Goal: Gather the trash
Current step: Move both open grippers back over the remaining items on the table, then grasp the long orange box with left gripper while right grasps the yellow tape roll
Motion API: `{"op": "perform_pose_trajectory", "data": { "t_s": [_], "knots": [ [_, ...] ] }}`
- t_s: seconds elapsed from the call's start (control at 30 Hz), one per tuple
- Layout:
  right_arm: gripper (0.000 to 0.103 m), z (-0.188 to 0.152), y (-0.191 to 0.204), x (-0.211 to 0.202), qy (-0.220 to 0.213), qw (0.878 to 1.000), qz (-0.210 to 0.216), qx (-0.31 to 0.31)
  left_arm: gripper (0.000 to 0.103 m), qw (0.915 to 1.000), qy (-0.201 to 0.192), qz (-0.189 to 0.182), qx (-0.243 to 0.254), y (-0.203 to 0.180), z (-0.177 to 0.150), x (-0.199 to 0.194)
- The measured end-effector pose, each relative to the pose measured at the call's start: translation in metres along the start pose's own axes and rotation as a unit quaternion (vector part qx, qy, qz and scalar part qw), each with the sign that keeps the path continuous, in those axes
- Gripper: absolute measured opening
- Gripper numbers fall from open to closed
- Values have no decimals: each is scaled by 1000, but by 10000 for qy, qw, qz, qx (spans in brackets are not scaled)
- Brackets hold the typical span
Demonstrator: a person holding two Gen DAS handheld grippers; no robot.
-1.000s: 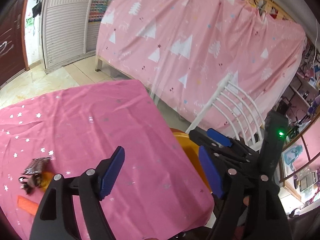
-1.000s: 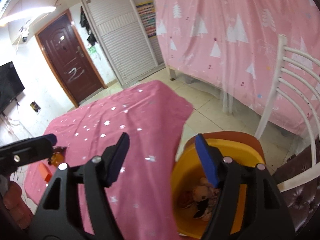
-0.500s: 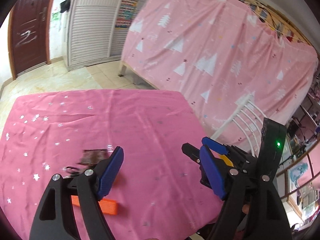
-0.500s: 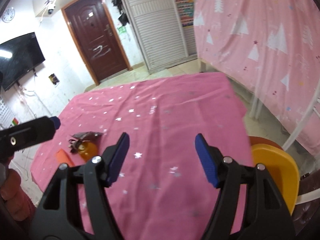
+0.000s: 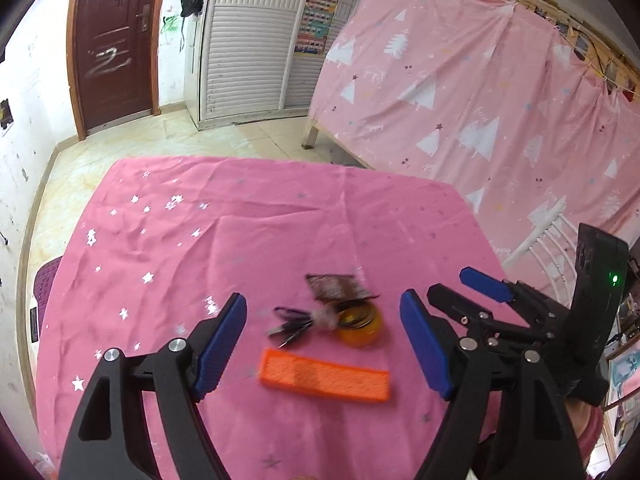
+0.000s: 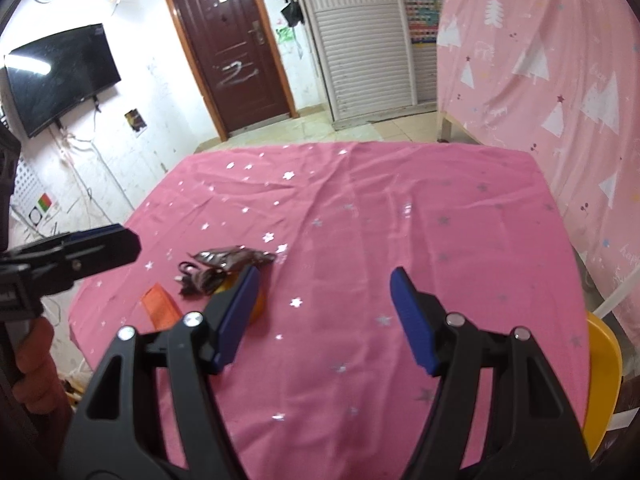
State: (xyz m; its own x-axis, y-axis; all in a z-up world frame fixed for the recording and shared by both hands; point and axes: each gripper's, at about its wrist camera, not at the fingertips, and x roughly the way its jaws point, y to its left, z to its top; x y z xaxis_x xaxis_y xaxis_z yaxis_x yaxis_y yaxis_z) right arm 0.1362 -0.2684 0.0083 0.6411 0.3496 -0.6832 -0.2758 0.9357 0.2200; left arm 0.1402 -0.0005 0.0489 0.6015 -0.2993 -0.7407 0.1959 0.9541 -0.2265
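Left wrist view, left tool (image 5: 323, 344) gaping wide, empty, orange strip (image 5: 324, 375) between its tips, wrapper (image 5: 336, 286) beyond

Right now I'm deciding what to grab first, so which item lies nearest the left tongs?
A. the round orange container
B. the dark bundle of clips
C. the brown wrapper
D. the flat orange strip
D: in the left wrist view the flat orange strip lies lowest, between the open left tongs, ahead of the other pieces.
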Motion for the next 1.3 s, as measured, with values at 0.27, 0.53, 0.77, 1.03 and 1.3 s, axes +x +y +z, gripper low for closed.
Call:
{"op": "perform_pose_trajectory", "data": {
  "t_s": [0.27,0.53,0.77,1.03,1.3],
  "knots": [
    [66,-4,11,7,111,9999,-3,-67,91,9982,137,-60,588,-1,-30,6],
    [66,-6,13,13,195,9998,-19,-90,95,9943,380,-39,998,-8,-48,30],
    [66,-8,13,17,257,9996,-14,-87,95,9906,562,-334,1205,-11,-52,44],
    [67,-9,12,18,281,9996,-44,-70,95,9876,637,-333,1397,-20,-52,60],
    [71,-10,20,18,285,9994,40,-177,86,9895,498,-248,1337,-12,-55,50]
  ]
}}
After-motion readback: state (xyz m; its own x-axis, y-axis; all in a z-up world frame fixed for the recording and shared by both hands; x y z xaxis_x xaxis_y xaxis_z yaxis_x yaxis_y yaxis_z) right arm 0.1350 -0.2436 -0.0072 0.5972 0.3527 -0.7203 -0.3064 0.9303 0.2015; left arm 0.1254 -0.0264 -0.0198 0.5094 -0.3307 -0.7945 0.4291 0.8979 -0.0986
